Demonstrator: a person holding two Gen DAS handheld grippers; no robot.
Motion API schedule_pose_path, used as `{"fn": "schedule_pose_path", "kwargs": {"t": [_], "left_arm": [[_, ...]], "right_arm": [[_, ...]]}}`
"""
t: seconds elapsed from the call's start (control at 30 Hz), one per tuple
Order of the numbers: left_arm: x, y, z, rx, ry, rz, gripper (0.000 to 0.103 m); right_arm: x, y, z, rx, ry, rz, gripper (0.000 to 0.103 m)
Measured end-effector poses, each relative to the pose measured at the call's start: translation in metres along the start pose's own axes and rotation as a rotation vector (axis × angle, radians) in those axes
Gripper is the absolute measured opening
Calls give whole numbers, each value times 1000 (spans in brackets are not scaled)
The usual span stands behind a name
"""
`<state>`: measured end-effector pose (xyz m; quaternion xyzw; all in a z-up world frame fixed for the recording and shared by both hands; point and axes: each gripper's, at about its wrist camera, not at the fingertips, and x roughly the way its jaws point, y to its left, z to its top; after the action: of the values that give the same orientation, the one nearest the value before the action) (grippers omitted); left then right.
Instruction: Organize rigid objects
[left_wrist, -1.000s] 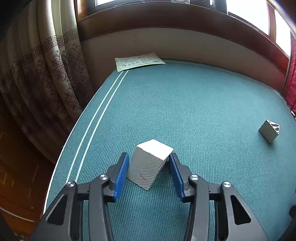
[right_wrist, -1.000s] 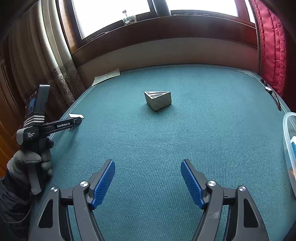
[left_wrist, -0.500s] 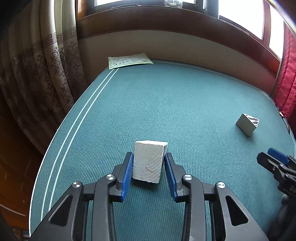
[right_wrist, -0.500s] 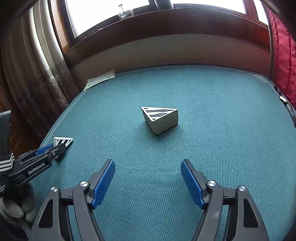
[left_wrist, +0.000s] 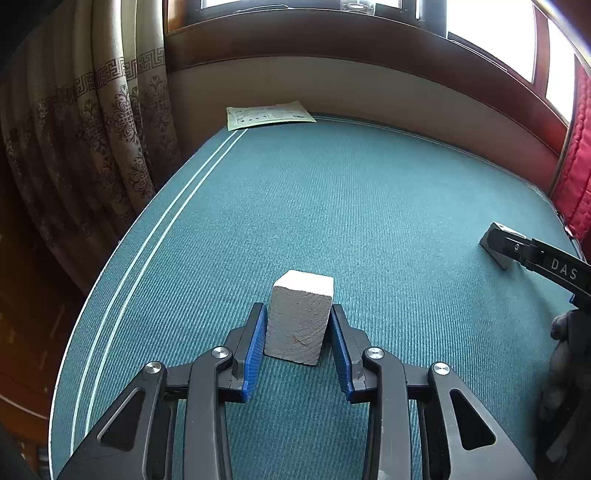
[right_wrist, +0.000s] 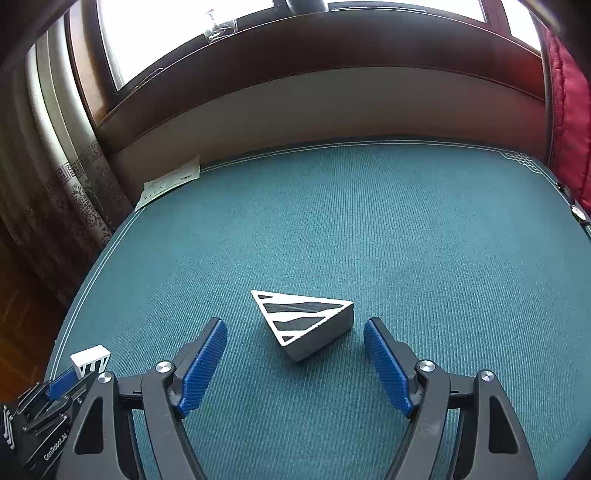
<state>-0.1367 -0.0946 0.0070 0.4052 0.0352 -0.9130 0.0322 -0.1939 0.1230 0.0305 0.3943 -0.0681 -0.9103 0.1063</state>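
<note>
A white rectangular block (left_wrist: 299, 321) stands on the green table cloth (left_wrist: 351, 206) between the blue pads of my left gripper (left_wrist: 298, 332), which is shut on it. The same block shows in the right wrist view (right_wrist: 90, 361) at the lower left, with slots in its face. A grey triangular wedge (right_wrist: 306, 321) with black slots on top lies on the cloth between the fingers of my right gripper (right_wrist: 295, 345), which is open and not touching it. The wedge shows partly hidden behind the right gripper in the left wrist view (left_wrist: 496, 243).
A printed paper sheet (left_wrist: 267, 114) lies at the table's far left corner. Patterned curtains (left_wrist: 92, 147) hang past the left edge. A red curtain (right_wrist: 569, 110) hangs at the right. A low wall and window sill run behind the table.
My left gripper has closed onto the white block, which turned square to the pads. My right gripper has moved forward so the wedge now sits between its open fingers.
</note>
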Motion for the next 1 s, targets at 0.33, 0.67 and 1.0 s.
{"fn": "schedule_pose_path", "kwargs": {"t": [0.33,0.67,1.0], "left_arm": [[1,-1,0,3,-4,4,35],[3,-2,0,1,-4,4,35],[1,-4,-1,6,-6,8,35]], "right_arm": [[12,3,8,0,9,-47,64],[-5,1,-5,-10,-6,-40,63],[-44,-10,-33,20,-12,-9,63]]}}
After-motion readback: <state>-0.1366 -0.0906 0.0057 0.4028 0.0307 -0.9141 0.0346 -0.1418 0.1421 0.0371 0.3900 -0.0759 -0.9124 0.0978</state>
